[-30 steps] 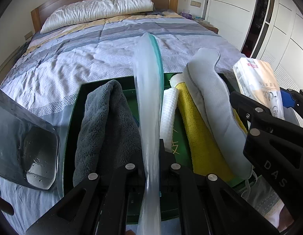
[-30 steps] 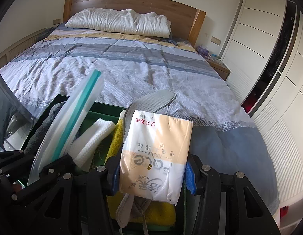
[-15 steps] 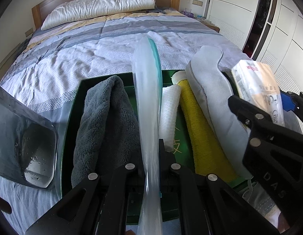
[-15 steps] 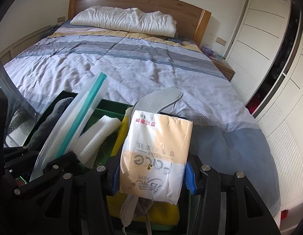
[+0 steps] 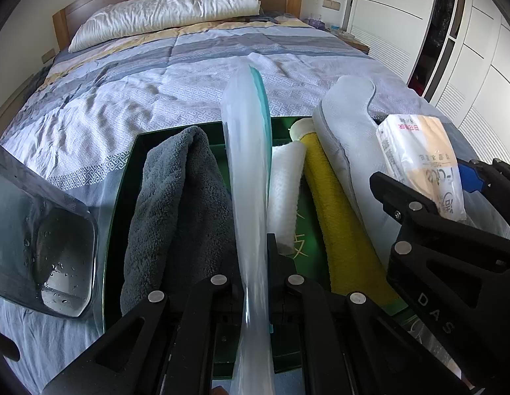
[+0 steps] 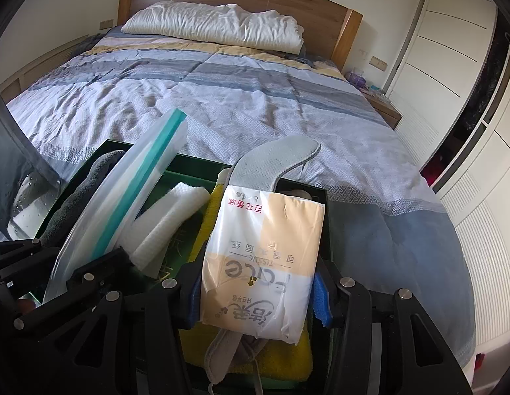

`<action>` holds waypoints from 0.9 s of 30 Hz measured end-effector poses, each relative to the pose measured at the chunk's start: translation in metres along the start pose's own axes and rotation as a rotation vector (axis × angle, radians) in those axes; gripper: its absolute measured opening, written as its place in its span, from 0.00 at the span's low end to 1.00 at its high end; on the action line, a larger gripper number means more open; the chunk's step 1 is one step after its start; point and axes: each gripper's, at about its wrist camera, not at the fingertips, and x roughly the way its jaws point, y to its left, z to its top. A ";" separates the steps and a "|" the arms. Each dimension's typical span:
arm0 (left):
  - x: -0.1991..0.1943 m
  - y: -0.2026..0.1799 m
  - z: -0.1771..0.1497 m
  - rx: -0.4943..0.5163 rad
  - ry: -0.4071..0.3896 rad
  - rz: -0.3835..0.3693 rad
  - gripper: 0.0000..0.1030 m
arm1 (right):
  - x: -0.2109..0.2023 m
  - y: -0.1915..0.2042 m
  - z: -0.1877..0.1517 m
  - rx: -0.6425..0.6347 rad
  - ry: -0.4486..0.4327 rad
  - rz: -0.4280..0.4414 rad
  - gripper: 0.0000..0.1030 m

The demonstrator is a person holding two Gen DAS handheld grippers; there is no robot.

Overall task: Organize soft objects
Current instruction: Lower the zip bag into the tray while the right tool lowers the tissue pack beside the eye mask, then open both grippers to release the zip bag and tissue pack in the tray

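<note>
At the near edge of the bed [image 6: 248, 98], a dark green tray [image 5: 123, 181] sits on the striped quilt, with wide open bedding beyond its far rim and a white wardrobe [image 6: 452, 65] along the right. The left tool [image 5: 255, 253] is clenched on one clear zip bag [image 5: 245, 164] with a teal strip, held upright on edge over the tray's middle. The right tool [image 6: 255, 286] grips one tissue pack [image 6: 264, 256] over the tray's right end. In the tray lie one grey towel [image 5: 169, 204] at the left, one white cloth [image 5: 284, 181], one yellow towel [image 5: 340, 217] and one grey insole-shaped pad [image 5: 350, 131] leaning past the far rim. One pillow [image 6: 215, 29] rests by the headboard.
</note>
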 end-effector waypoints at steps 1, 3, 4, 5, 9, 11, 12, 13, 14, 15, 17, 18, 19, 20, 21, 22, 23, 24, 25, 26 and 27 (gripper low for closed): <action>0.000 0.000 0.000 0.000 0.000 -0.001 0.03 | 0.001 0.000 0.001 -0.001 0.001 0.000 0.49; 0.001 0.000 0.000 0.001 0.001 0.000 0.03 | 0.002 0.001 0.001 -0.004 0.004 0.000 0.49; 0.001 0.000 0.000 0.001 0.001 -0.001 0.03 | 0.003 0.001 0.001 -0.005 0.007 0.000 0.49; 0.001 0.000 -0.001 0.002 0.001 -0.002 0.04 | 0.004 0.002 0.001 -0.005 0.007 0.001 0.50; 0.002 0.001 -0.002 0.005 0.003 0.000 0.06 | 0.008 0.001 0.001 -0.002 0.011 0.006 0.50; 0.003 0.001 -0.002 0.005 0.005 -0.002 0.08 | 0.009 -0.001 0.002 0.004 0.015 0.012 0.51; 0.003 0.001 -0.002 0.005 0.004 -0.003 0.10 | 0.010 -0.002 0.002 0.007 0.016 0.013 0.51; 0.003 0.001 -0.002 0.005 0.003 0.000 0.12 | 0.010 -0.003 0.003 0.010 0.017 0.016 0.52; 0.002 0.001 -0.001 0.005 0.002 -0.002 0.16 | 0.011 -0.003 0.003 0.014 0.018 0.019 0.52; 0.002 0.000 -0.002 0.004 0.001 -0.008 0.23 | 0.011 -0.004 0.003 0.018 0.020 0.023 0.52; 0.000 0.000 -0.002 0.002 -0.003 -0.018 0.31 | 0.012 -0.005 0.003 0.023 0.020 0.025 0.54; 0.000 0.000 -0.002 0.003 -0.005 -0.019 0.35 | 0.012 -0.006 0.004 0.026 0.021 0.029 0.54; -0.001 0.000 -0.002 0.004 -0.007 -0.021 0.36 | 0.012 -0.007 0.004 0.028 0.022 0.036 0.54; -0.001 0.000 -0.002 0.004 -0.008 -0.024 0.38 | 0.011 -0.007 0.004 0.031 0.020 0.038 0.54; -0.002 0.000 -0.002 0.003 -0.010 -0.025 0.40 | 0.011 -0.008 0.004 0.032 0.019 0.039 0.54; -0.002 0.000 -0.002 0.001 -0.012 -0.024 0.41 | 0.010 -0.008 0.004 0.033 0.019 0.044 0.54; -0.003 0.001 -0.002 -0.003 -0.012 -0.029 0.44 | 0.010 -0.008 0.004 0.034 0.019 0.047 0.55; -0.003 0.001 -0.001 -0.006 -0.011 -0.036 0.46 | 0.009 -0.009 0.004 0.035 0.018 0.047 0.56; -0.004 0.001 -0.001 -0.009 -0.013 -0.041 0.47 | 0.008 -0.009 0.004 0.037 0.015 0.048 0.57; -0.005 0.001 -0.001 -0.010 -0.015 -0.044 0.50 | 0.007 -0.010 0.003 0.040 0.014 0.048 0.59; -0.006 0.001 -0.001 -0.011 -0.018 -0.048 0.54 | 0.006 -0.011 0.003 0.043 0.011 0.049 0.60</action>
